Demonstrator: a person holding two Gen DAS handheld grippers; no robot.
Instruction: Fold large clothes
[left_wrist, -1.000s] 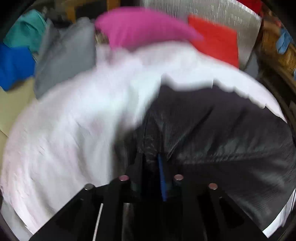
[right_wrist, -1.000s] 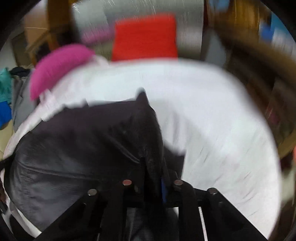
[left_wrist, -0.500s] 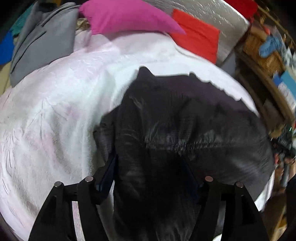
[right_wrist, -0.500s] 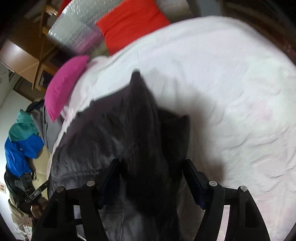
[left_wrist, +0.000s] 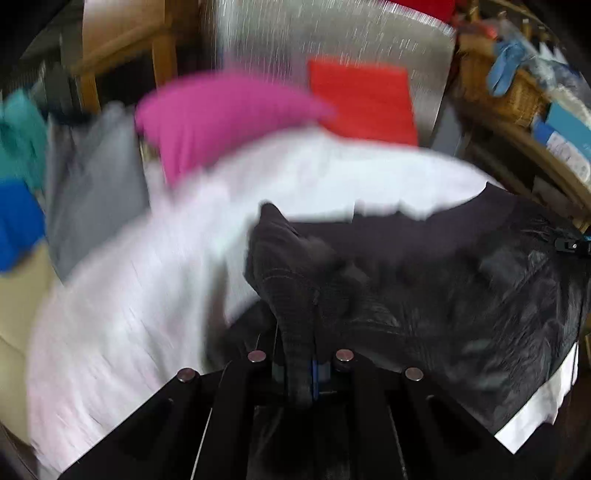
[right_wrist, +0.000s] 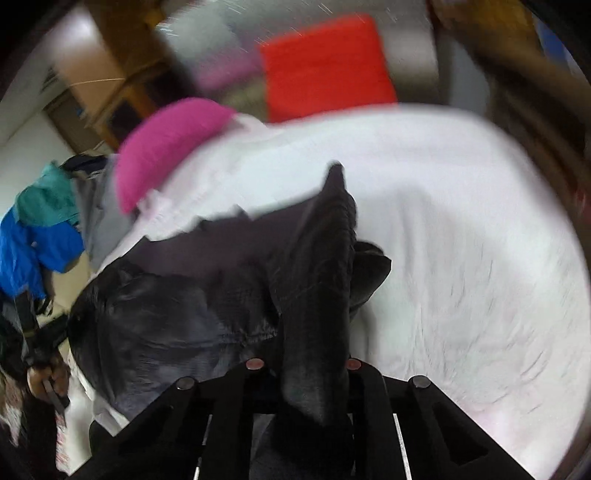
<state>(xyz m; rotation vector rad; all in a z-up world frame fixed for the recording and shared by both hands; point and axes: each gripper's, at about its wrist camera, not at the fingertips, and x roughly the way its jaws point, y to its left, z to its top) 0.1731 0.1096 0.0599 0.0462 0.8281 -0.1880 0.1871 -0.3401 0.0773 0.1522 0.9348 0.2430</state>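
Since a half-second earlier both claws, left claw (left_wrist: 301, 363) and right claw (right_wrist: 314, 363), have been clamped onto the black jacket (right_wrist: 177, 314), whose body is stretched between them, toward three o'clock of the left claw and nine o'clock of the right.

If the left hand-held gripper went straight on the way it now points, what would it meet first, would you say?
Most likely the black garment it is already shut on, bunched just ahead of the left hand-held gripper. Beyond that lies the white bedsheet, though blur makes depth uncertain.
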